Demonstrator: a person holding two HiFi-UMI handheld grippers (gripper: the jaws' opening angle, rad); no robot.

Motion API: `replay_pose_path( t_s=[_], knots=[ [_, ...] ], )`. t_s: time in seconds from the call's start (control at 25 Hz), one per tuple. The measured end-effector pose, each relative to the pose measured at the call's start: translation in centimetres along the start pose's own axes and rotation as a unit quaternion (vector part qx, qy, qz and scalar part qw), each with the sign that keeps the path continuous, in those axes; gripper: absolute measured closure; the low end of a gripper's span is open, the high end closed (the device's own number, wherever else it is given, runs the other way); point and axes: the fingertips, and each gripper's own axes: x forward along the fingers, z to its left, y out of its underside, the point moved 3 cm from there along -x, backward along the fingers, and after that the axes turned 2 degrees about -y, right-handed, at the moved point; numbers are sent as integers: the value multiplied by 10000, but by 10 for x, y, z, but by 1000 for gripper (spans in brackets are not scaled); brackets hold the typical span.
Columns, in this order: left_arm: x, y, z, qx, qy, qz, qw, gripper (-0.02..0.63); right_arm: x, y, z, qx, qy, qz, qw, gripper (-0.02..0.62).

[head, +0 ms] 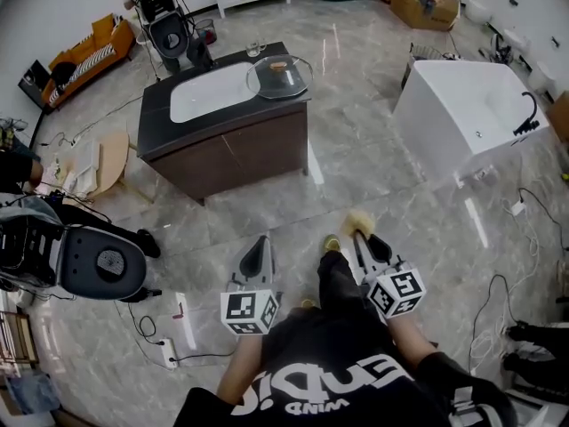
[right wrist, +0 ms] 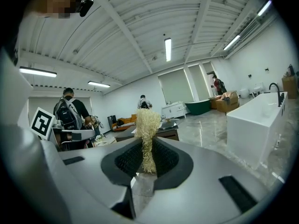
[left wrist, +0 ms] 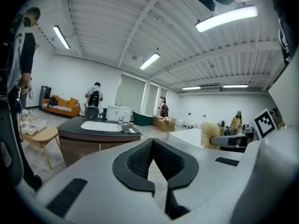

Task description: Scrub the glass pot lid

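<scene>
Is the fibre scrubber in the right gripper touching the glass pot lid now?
Apart. The head view shows open floor between the scrubber and the lid, which lies on the counter.

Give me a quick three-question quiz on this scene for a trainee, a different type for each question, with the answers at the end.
1. Multiple choice: what is clamped in the right gripper?
A) a fibrous scrubber
B) a drinking glass
C) nothing
2. True or false: the glass pot lid rests on the dark vanity top, next to the white basin.
3. Fill in the blank: the left gripper has its jaws ____, with nothing between them.

Key: 1 A; 2 true; 3 shut.
</scene>
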Motion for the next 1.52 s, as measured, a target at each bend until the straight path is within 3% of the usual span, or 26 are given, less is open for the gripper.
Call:
replay_pose_path(
  t_s=[0.64, 1.52],
  knots=[
    [99, -18, 34, -15, 10, 9, 10000, 592, 93, -28, -55, -69, 19, -75, 9999, 549],
    [254, -80, 48, -31, -420, -105, 9991, 594, 226, -100, -147, -170, -603, 24, 9980, 549]
  ],
)
